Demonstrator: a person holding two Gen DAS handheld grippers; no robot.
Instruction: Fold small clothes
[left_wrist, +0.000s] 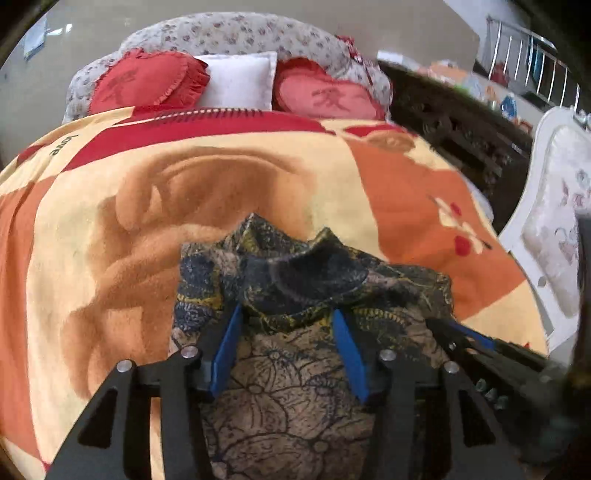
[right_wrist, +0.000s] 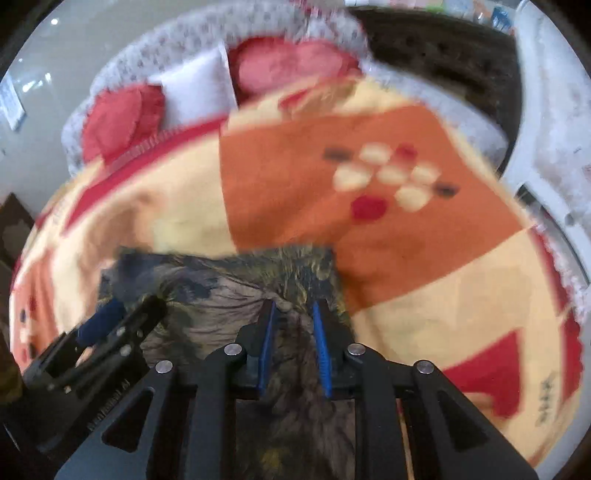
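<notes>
On the bed's blanket (left_wrist: 388, 192), the patterned garment (left_wrist: 295, 369) lies bunched between the spread left claw (left_wrist: 288, 317) and the right claw (right_wrist: 293, 308), which probably pinches a fold, so both should lift evenly and keep the edge taut.

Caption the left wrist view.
Left gripper open over a dark floral-patterned garment on an orange-and-cream fleece blanket.

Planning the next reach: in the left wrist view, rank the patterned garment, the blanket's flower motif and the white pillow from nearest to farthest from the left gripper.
1. Patterned garment, at the left gripper.
2. Flower motif, right.
3. White pillow, far end, centre.
</notes>
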